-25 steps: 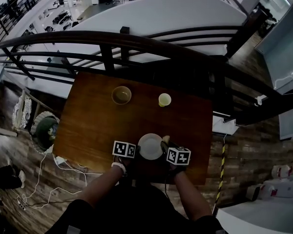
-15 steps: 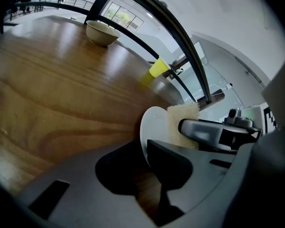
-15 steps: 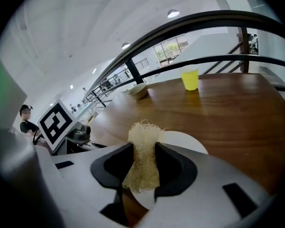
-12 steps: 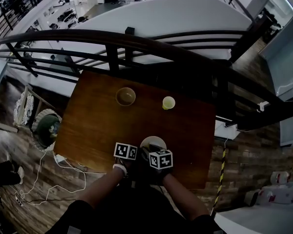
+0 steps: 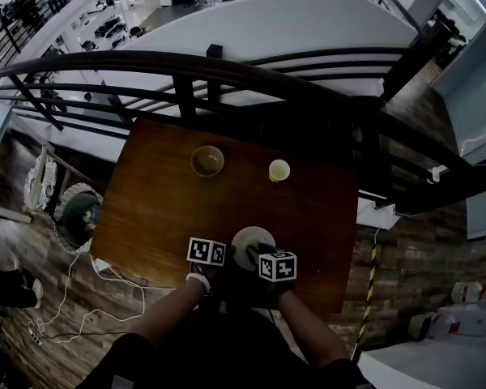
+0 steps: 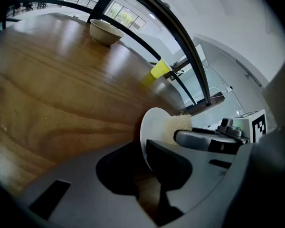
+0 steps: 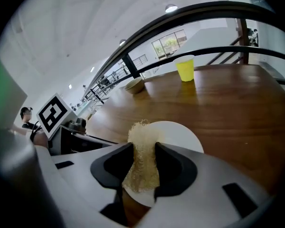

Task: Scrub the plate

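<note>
Pinching the near rim of the white plate (image 6: pixel 154 127), the left gripper (image 6: pixel 146 160) has its two dark jaws drawn together, with the plate's edge caught between them. The right gripper (image 7: pixel 143 161) has its jaws squeezed in on a pale, fibrous scrubbing pad (image 7: pixel 141 141), which stands up between them and pokes out past their tips. The pad's far end lies against the face of the plate. In the left gripper view the pad shows as a rough tuft on the plate's right side, with the right gripper's grey body just behind it.

In the head view the plate sits at the near edge of the brown wooden table (image 5: pixel 162 209), between the two marker cubes (image 5: pixel 206 251). The left cube is just beside the plate's left rim and the right one overlaps its lower right. Whether the plate rests flat on the wood or is lifted a little I cannot tell. The person's forearms (image 5: pixel 170 310) reach up from the bottom of that view to both grippers.

Farther across the table stand a tan bowl (image 5: pixel 207 160) and a yellow cup (image 5: pixel 279 169), apart from each other and well apart from the plate. A dark curved railing (image 5: pixel 227 67) runs past the table's far side. On the floor at the left, white cables (image 5: pixel 81 290) trail beside the table.
</note>
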{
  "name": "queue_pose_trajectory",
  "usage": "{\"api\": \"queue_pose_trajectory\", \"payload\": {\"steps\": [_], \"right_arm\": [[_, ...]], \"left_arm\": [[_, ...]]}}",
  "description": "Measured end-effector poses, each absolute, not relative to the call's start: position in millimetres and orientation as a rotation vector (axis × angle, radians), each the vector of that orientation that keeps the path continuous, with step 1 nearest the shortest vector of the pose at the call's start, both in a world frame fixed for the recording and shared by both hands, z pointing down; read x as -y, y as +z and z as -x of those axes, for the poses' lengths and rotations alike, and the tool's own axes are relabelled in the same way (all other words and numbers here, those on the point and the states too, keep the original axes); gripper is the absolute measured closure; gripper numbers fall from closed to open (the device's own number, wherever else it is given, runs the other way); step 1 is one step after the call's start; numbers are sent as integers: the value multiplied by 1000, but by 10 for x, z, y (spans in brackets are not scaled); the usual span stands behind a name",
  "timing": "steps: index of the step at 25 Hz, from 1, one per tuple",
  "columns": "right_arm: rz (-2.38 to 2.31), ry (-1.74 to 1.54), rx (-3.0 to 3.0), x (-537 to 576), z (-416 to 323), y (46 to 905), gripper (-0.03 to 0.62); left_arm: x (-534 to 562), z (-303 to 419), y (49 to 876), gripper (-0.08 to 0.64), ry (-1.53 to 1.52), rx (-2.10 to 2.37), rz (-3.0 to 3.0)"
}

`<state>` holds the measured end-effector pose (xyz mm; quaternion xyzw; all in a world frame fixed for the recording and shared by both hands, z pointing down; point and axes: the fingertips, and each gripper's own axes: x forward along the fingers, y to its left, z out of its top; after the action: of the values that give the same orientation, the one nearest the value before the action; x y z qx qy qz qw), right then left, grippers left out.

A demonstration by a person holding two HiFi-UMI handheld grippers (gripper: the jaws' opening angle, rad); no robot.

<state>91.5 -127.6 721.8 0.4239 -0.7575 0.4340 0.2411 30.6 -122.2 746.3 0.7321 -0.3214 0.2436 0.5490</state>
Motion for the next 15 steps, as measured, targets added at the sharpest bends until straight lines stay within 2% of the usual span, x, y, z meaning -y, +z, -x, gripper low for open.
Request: {"api": "queue_pose_trajectory", "payload": {"steps": [15], "right_arm": [[-1515,1196,1912,1322,-1844,7070,443]], "left_arm": [[1314,-296,7538,495,594,762,-1730]]}}
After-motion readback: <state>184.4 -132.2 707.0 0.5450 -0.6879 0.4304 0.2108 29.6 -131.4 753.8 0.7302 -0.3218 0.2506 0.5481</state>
